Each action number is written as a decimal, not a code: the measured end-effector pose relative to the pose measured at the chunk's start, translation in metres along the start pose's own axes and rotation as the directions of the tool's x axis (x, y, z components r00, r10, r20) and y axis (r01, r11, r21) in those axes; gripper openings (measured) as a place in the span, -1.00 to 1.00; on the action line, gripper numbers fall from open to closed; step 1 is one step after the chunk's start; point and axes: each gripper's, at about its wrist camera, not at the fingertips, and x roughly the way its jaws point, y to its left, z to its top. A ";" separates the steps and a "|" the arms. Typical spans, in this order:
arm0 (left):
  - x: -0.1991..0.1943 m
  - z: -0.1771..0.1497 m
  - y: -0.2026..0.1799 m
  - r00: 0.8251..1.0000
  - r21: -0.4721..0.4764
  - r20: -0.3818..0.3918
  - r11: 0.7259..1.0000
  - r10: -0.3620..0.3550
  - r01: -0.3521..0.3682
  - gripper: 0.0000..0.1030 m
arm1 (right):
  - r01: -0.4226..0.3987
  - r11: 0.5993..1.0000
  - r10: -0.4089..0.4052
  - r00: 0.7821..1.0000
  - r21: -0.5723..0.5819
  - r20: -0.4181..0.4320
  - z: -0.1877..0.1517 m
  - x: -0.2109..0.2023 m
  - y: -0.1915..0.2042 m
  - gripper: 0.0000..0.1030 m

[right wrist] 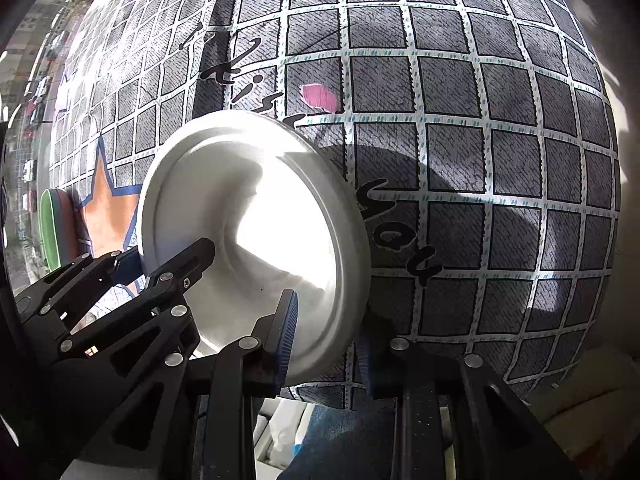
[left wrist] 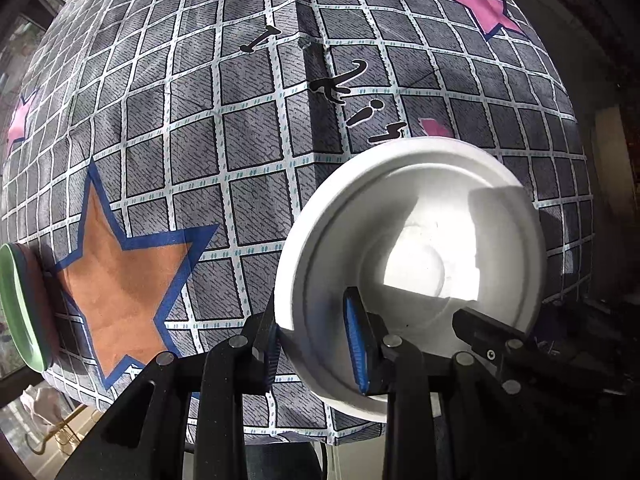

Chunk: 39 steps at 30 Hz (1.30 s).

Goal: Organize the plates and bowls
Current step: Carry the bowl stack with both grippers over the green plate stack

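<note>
A white plate (left wrist: pixel 412 248) is held over the near edge of the table, tilted up on edge. My left gripper (left wrist: pixel 316 344) is shut on the plate's left rim, one blue pad inside the plate and one behind it. My right gripper (right wrist: pixel 326 344) straddles the plate's (right wrist: pixel 256 232) right rim, one pad inside and one behind. The left gripper's black fingers (right wrist: pixel 176 264) also show in the right wrist view. A green plate (left wrist: pixel 20 308) lies at the table's far left, also in the right wrist view (right wrist: pixel 50 228).
The table is covered with a grey checked cloth (left wrist: pixel 240 120) with orange and pink stars and black lettering. The cloth's near edge (left wrist: pixel 280 432) hangs just below the grippers. Blue jeans (right wrist: pixel 344 440) show below the table edge.
</note>
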 end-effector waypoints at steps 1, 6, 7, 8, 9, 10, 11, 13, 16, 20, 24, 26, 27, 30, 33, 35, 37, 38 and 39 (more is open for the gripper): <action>-0.001 -0.003 0.003 1.000 0.017 0.006 1.000 0.001 -0.001 -0.38 | 0.007 1.000 -0.007 1.000 0.010 0.003 -0.003 0.001 0.007 -0.41; -0.003 -0.026 0.041 1.000 0.045 0.018 0.999 0.007 -0.008 -0.39 | 0.009 0.999 -0.009 1.000 0.039 0.005 -0.014 0.006 0.044 -0.41; -0.003 -0.031 0.050 1.000 0.042 0.017 0.999 0.008 -0.009 -0.39 | 0.011 0.999 -0.011 1.000 0.034 0.004 -0.016 0.009 0.055 -0.41; -0.002 -0.035 0.060 1.000 0.036 0.014 0.999 0.008 -0.009 -0.39 | 0.011 1.000 -0.011 1.000 0.029 0.001 -0.016 0.011 0.065 -0.41; -0.001 -0.040 0.070 1.000 0.029 0.009 1.000 0.009 -0.009 -0.39 | 0.012 1.000 -0.012 1.000 0.022 -0.003 -0.017 0.015 0.078 -0.41; 0.001 -0.045 0.081 1.000 0.020 0.005 1.000 0.012 -0.012 -0.39 | 0.013 1.000 -0.013 1.000 0.014 -0.008 -0.018 0.019 0.088 -0.41; 0.002 -0.049 0.091 1.000 0.011 0.001 1.000 0.014 -0.014 -0.39 | 0.013 1.000 -0.013 1.000 0.004 -0.013 -0.018 0.023 0.101 -0.41; 0.005 -0.058 0.111 1.000 -0.009 -0.007 1.000 0.017 -0.017 -0.39 | 0.011 1.000 -0.012 1.000 -0.019 -0.024 -0.019 0.031 0.125 -0.41; 0.011 -0.070 0.138 1.000 -0.035 -0.018 0.999 0.017 -0.017 -0.39 | 0.012 0.998 -0.014 0.999 -0.054 -0.036 -0.019 0.040 0.157 -0.41; 0.015 -0.082 0.163 1.000 -0.051 -0.028 0.999 0.009 -0.010 -0.39 | 0.021 0.995 -0.026 0.998 -0.095 -0.052 -0.021 0.051 0.192 -0.41; 0.019 -0.092 0.176 1.000 -0.037 -0.024 0.999 -0.007 0.006 -0.39 | 0.038 0.993 -0.045 0.997 -0.108 -0.060 -0.021 0.058 0.214 -0.40; 0.020 -0.094 0.194 1.000 -0.024 -0.025 1.000 -0.015 0.014 -0.39 | 0.046 0.993 -0.053 0.997 -0.104 -0.063 -0.024 0.062 0.227 -0.40; 0.019 -0.093 0.196 1.000 -0.018 -0.025 1.000 -0.016 0.016 -0.39 | 0.049 0.994 -0.056 0.996 -0.101 -0.063 -0.025 0.068 0.237 -0.40; 0.013 -0.084 0.213 1.000 -0.001 -0.018 1.000 -0.022 0.022 -0.39 | 0.052 0.995 -0.057 0.997 -0.086 -0.061 -0.020 0.072 0.251 -0.41; -0.001 -0.067 0.220 1.000 0.008 -0.002 1.000 -0.025 0.025 -0.39 | 0.048 0.996 -0.052 0.997 -0.074 -0.055 -0.014 0.057 0.236 -0.41; -0.011 -0.066 0.221 1.000 0.006 0.012 1.000 -0.026 0.026 -0.39 | 0.044 0.996 -0.047 0.998 -0.072 -0.046 -0.010 0.048 0.237 -0.41; -0.020 -0.059 0.215 0.999 -0.001 0.027 1.000 -0.023 0.023 -0.39 | 0.042 0.996 -0.045 0.998 -0.074 -0.034 -0.009 0.033 0.229 -0.41; -0.023 -0.058 0.218 0.999 -0.005 0.035 1.000 -0.021 0.021 -0.39 | 0.040 0.996 -0.043 0.999 -0.075 -0.029 -0.007 0.030 0.232 -0.41; -0.027 -0.057 0.220 0.999 -0.009 0.044 1.000 -0.019 0.019 -0.39 | 0.039 0.996 -0.040 0.999 -0.077 -0.023 -0.009 0.024 0.233 -0.41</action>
